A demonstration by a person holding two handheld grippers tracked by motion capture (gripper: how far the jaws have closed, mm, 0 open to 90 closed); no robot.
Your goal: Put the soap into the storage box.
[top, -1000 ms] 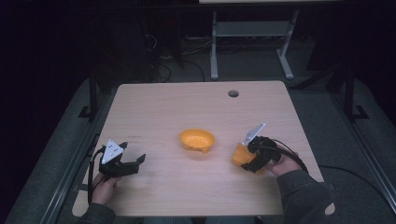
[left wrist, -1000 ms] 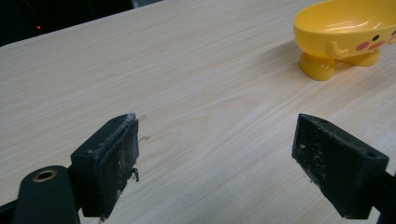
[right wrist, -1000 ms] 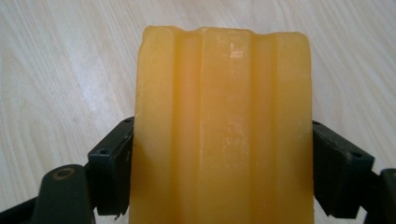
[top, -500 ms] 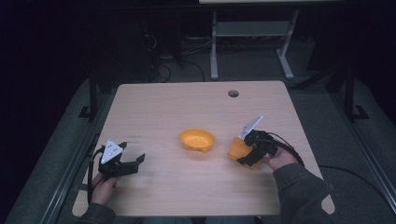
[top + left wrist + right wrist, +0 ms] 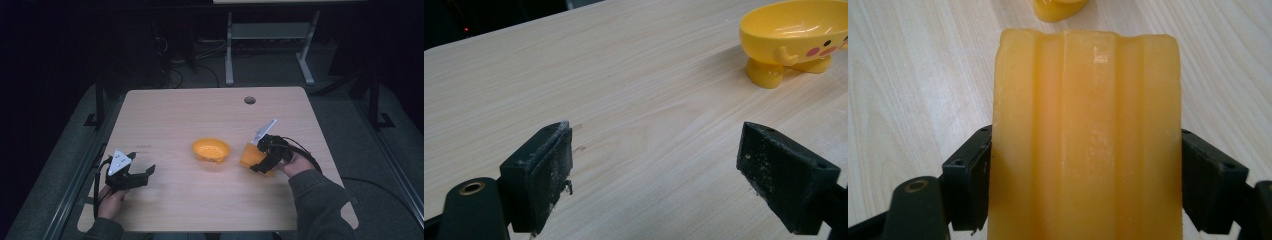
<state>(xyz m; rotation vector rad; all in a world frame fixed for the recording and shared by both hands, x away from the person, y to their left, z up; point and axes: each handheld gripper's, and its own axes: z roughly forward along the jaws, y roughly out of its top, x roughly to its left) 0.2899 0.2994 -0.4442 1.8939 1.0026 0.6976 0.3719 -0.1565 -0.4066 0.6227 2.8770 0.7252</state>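
A yellow footed soap dish [image 5: 211, 150] with a cartoon face stands at the table's middle; it appears again in the left gripper view as the dish [image 5: 796, 37] at top right. My right gripper [image 5: 260, 159] is shut on an orange ridged soap bar [image 5: 250, 156], just right of the dish and off the table. In the right gripper view the bar [image 5: 1088, 135] sits between both jaws, with the dish [image 5: 1058, 10] at the top edge. My left gripper [image 5: 142, 175] rests at the table's front left, open with nothing between its jaws [image 5: 654, 180].
The light wooden table [image 5: 175, 115] has a round cable hole [image 5: 249, 100] near its far edge. Behind the table stands a metal desk frame [image 5: 270, 40] on a dark floor with cables. Bare tabletop lies between the left gripper and the dish.
My right gripper has carried the soap bar leftward, closer to the dish. The left gripper has stayed in place.
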